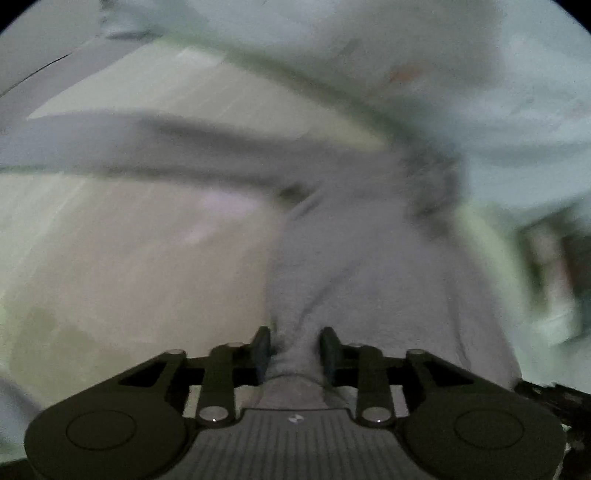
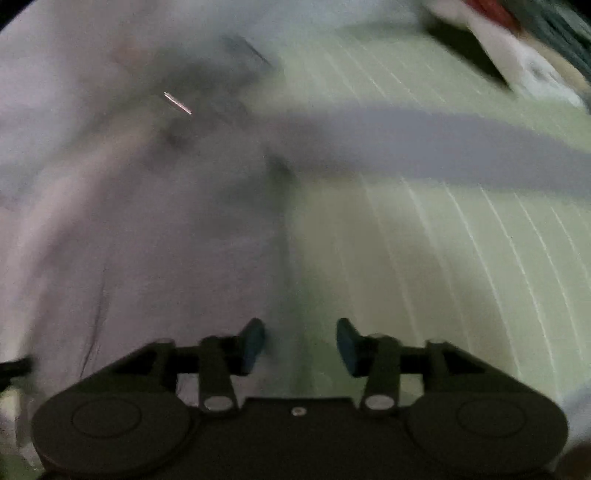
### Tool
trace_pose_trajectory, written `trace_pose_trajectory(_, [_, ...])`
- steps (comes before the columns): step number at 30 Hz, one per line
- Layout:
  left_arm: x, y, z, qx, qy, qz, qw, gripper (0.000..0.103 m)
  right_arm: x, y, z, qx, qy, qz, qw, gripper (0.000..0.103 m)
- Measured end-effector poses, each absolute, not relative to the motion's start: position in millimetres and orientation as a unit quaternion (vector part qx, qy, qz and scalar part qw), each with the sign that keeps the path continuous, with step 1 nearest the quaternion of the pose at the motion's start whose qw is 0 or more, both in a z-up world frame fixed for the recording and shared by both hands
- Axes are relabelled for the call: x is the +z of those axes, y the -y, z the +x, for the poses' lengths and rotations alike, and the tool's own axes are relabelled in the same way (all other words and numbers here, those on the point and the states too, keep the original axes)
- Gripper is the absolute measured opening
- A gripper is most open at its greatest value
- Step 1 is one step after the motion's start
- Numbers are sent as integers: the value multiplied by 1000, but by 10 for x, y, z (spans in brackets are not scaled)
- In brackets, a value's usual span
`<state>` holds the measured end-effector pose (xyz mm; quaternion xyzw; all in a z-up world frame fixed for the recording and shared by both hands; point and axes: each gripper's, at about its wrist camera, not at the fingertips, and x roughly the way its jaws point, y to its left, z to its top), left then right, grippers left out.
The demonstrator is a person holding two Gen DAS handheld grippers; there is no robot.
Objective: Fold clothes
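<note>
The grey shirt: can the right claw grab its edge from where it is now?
Probably yes. The right claw is open, and the grey shirt has its edge running just in front of the gap, over the striped sheet. Nothing seems to block it, though the picture is blurry.

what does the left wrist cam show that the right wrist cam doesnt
Only the left wrist view shows a grip: the left gripper is shut on a bunched fold of the grey garment. Only the right wrist view shows the right gripper, open with nothing between its fingers, and a blurred dark and red item at the far edge. Both views show grey fabric lying on the pale green striped surface, with heavy motion blur.
</note>
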<state>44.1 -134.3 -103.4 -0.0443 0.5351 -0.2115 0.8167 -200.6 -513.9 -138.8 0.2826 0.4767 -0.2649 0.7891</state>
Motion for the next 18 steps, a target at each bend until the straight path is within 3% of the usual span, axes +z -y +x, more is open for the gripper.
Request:
trace_pose_trajectory(2, [-1065, 1308, 446, -201, -536, -40, 819, 33, -1445, 5110, -2085, -264, -465, 313, 785, 47])
trace_pose_trajectory(4, [-1027, 1255, 452, -205, -527, -56, 823, 38, -1355, 5092, -2128, -268, -445, 314, 795, 62])
trace_pose_trajectory(8, [-999, 1294, 563, -195, -520, -50, 830, 45, -1215, 5097, -2018, -277, -429, 283, 812, 69])
trace_pose_trajectory(10, [-995, 1342, 605, -195, -519, -45, 831, 46, -1158, 5141, -1955, -275, -410, 288, 820, 81])
trace_pose_trajectory(15, [-927, 1572, 747, -202, -504, -8, 840, 61, -1037, 5229, -1728, -275, -388, 252, 843, 97])
trace_pose_trajectory(18, [-912, 1710, 836, -200, -499, 7, 843, 63, -1019, 5345, -1550, -268, -379, 246, 851, 97])
